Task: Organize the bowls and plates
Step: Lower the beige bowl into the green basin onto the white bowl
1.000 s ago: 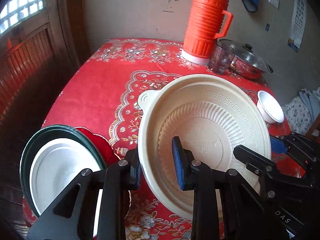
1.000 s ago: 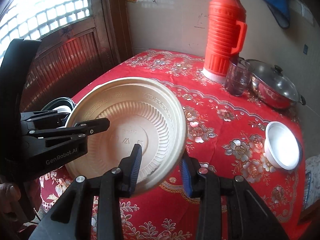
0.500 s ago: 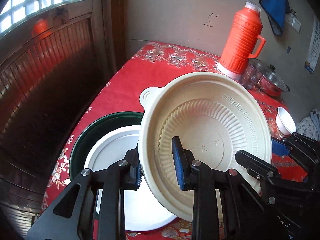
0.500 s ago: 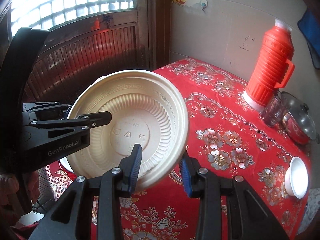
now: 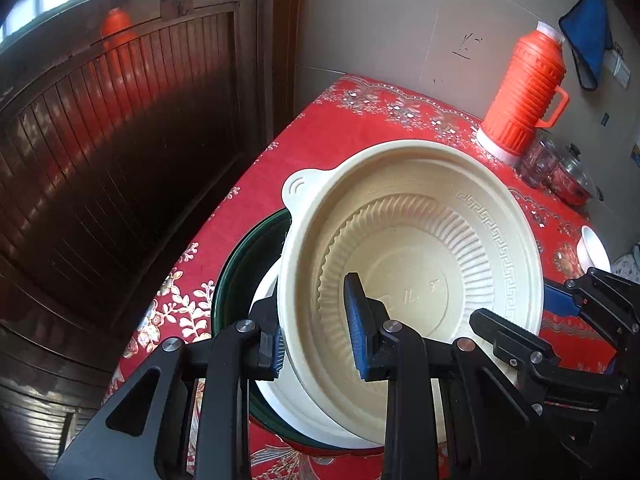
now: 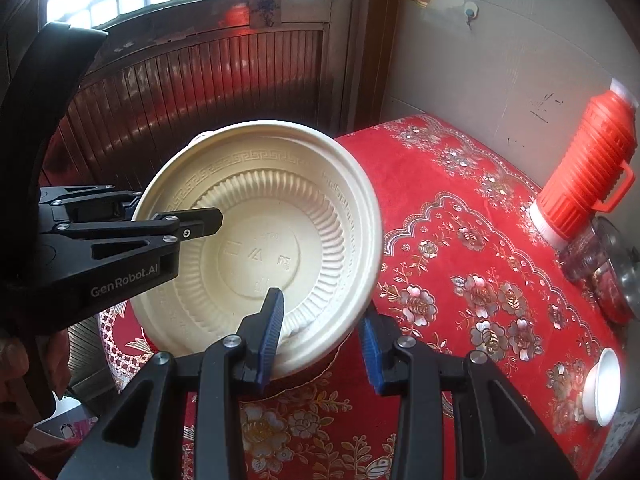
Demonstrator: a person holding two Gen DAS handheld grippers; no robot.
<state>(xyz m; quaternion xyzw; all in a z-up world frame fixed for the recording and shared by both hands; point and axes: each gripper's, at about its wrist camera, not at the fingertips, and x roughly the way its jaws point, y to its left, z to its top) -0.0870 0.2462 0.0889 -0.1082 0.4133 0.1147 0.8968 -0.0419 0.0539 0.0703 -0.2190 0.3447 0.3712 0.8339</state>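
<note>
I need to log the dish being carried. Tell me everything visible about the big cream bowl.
The cream bowl is wide, shallow and round, seemingly moulded plastic or pulp, with fluted inner walls, a key-pattern band below the rim, embossed marks on its flat base and a small tab handle. It looks empty. It is held tilted above the white plate in the dark green dish, the left tool and right tool each clamping its rim.

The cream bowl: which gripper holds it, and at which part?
Both hold the cream bowl by its rim wall: left gripper on the near edge, right gripper on the opposite near edge.
</note>
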